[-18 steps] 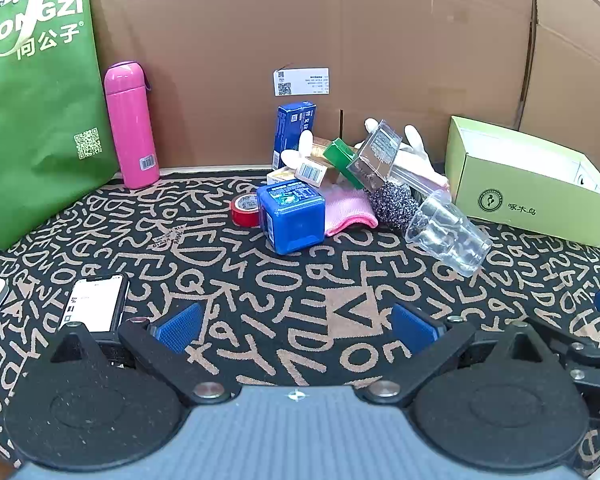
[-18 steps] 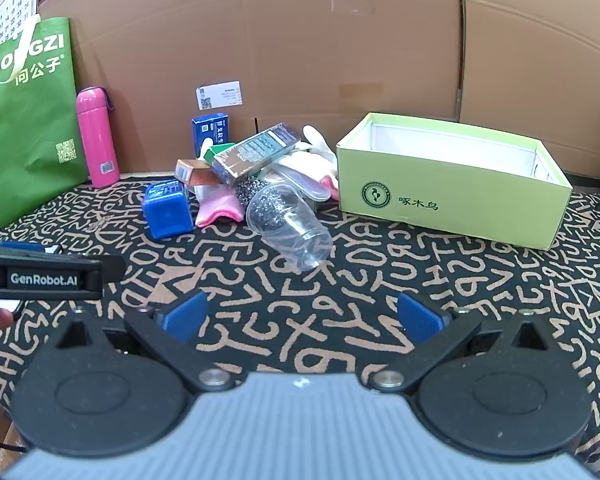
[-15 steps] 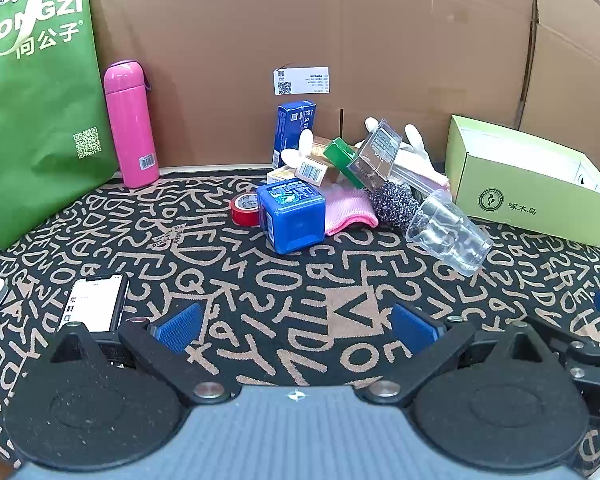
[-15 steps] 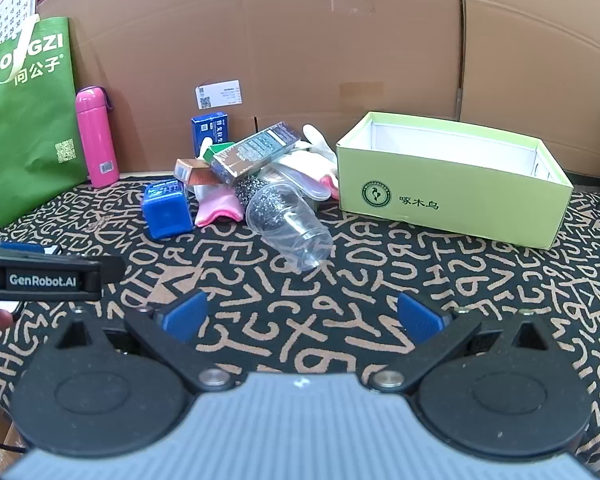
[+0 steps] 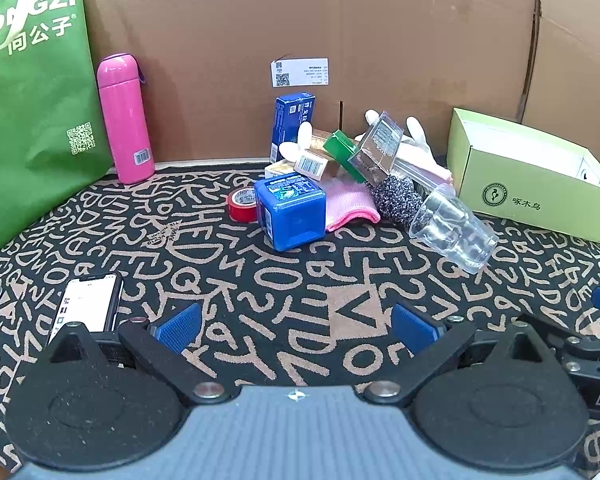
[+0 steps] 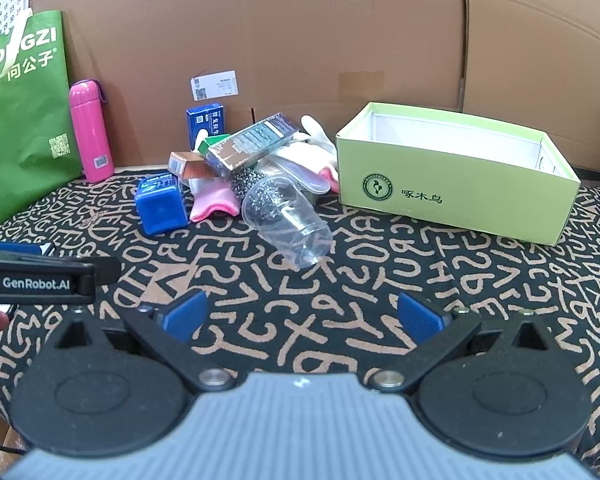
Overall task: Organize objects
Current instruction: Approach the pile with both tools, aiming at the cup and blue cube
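Black cloth patterned with tan letters (image 5: 300,280) is covering the surface in the left wrist view, brown cardboard walling the top. The left gripper (image 5: 296,326) is hanging spread wide, holding nothing; the jumbled pile (image 5: 340,168) is sitting at centre, a phone (image 5: 88,304) lying lower left.

In the right wrist view, the right gripper (image 6: 302,316) is gaping empty; a green box (image 6: 452,196) is standing at right, just beside the pile.
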Demonstrator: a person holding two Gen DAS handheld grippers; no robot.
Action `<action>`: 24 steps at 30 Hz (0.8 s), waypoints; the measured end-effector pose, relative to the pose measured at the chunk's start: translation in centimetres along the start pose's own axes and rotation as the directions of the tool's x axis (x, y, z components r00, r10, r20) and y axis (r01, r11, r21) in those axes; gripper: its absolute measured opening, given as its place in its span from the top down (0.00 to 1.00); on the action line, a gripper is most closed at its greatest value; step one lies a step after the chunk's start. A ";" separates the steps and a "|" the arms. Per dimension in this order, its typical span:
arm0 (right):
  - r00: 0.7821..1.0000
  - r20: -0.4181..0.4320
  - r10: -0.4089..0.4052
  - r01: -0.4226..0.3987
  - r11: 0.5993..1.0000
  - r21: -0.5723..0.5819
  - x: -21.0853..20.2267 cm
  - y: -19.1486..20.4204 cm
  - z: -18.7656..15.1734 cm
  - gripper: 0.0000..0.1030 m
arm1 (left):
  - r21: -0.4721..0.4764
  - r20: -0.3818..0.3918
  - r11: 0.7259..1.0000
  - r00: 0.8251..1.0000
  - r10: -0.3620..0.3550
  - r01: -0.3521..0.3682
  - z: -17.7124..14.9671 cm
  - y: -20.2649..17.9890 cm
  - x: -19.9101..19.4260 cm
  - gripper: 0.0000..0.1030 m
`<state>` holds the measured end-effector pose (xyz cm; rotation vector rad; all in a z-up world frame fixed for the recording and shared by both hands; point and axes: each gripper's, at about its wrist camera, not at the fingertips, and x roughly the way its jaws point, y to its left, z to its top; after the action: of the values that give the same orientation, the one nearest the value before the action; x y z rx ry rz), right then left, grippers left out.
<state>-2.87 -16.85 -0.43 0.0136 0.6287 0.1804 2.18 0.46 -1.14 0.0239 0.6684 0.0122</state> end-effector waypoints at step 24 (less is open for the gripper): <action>0.998 -0.057 0.012 -0.011 1.000 0.008 3.7 -0.5 1.5 0.00 | 0.000 -0.060 1.000 0.998 -0.010 0.010 1.5 0.2 3.3 0.00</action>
<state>1.07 -16.59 -1.37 0.0197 0.6860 0.1901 5.67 0.65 -2.01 0.0207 0.7285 0.0036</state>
